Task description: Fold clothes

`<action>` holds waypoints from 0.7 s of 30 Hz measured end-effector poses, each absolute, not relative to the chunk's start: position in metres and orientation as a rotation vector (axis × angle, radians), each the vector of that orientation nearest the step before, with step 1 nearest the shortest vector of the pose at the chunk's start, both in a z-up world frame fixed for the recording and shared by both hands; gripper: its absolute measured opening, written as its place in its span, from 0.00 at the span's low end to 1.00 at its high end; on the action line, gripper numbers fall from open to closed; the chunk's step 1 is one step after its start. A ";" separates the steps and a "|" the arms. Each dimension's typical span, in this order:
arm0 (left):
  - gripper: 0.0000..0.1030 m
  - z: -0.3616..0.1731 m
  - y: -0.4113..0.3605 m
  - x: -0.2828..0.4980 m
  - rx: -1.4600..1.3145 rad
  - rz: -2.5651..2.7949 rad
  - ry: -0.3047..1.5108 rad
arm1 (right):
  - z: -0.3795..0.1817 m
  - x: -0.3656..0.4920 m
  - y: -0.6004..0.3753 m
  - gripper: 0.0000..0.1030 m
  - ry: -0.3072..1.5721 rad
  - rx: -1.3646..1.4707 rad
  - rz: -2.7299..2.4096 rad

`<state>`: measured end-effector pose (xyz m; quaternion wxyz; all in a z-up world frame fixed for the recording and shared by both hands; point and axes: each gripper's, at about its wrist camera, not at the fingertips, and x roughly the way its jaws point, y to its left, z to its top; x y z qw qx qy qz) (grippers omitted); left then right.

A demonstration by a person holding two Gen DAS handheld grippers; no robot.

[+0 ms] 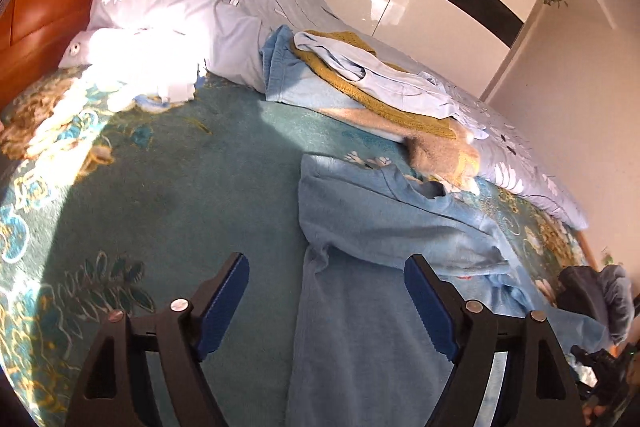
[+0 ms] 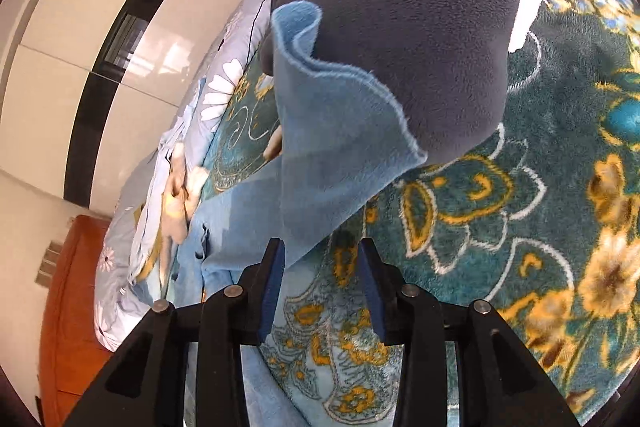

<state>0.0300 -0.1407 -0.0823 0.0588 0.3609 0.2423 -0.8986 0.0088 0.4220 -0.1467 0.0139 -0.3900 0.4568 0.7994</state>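
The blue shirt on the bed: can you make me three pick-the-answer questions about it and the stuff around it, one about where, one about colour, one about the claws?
1. Where is the pile of clothes?
A. beside the pillow
B. on the floor
C. in the wardrobe

2. What colour is the knitted garment in that pile?
A. red
B. mustard yellow
C. black

3. What is the left claw doing?
A. squeezing the shirt
B. holding the pillow
C. open, holding nothing

Answers:
1 A: the pile of clothes lies against the pillow.
2 B: the knitted garment is mustard yellow.
3 C: the left claw gapes above the blue shirt, pads touching nothing.
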 end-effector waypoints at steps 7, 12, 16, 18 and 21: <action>0.80 -0.076 -0.132 0.040 1.114 -2.720 0.695 | -0.137 0.001 0.429 0.27 1.430 -1.096 2.497; 0.80 -0.084 -0.128 0.041 1.149 -2.711 0.712 | -0.121 -0.009 0.420 0.05 1.319 -1.072 2.536; 0.80 -0.092 -0.129 0.039 1.181 -2.697 0.729 | -0.091 -0.029 0.399 0.03 1.117 -1.099 2.656; 0.80 -0.097 -0.132 0.036 1.202 -2.682 0.760 | -0.071 -0.045 0.377 0.03 0.959 -1.109 2.750; 0.80 -0.101 -0.141 0.035 1.210 -2.667 0.832 | -0.040 -0.073 0.333 0.03 0.775 -1.126 2.891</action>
